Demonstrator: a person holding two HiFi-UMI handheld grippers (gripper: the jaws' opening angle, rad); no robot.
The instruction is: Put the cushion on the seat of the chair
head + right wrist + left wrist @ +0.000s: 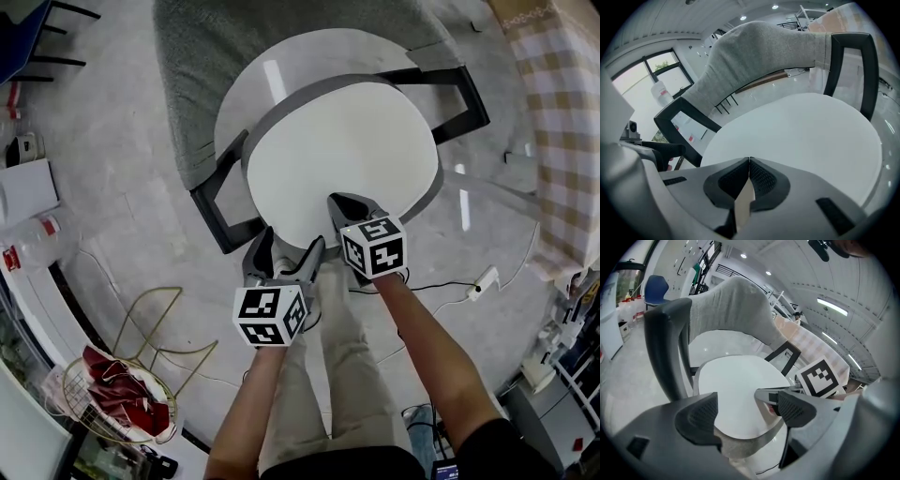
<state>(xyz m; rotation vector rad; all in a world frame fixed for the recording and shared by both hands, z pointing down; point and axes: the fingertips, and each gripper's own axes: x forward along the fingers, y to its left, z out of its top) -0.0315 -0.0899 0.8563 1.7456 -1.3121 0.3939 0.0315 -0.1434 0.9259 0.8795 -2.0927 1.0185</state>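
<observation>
**Cushion lying over the seat, pinched at its near rim**

The cushion, a white oval with a grey rim, lies across the chair's seat. It sits toward the near side, so a crescent of bare seat shows beyond its far edge. Its long axis runs left to right between the two black armrests, and its white face points up.

Your right gripper meets the cushion at the middle of its near edge. The jaws are pressed together with only a thin pale sliver between them, which I take to be the rim itself. Gripping it there likely lets you steer the whole pad from one end and push it away from you.

Your left gripper is just beside the near-left part of the rim. Its fingers are spread and hold nothing, and the grey edge shows beyond the gap. It looks ready to steady or nudge that side.

The grey backrest rises at the far side. I'd judge the cushion needs to slide farther toward it to sit square.

A checked cloth hangs well apart at the right.
</observation>
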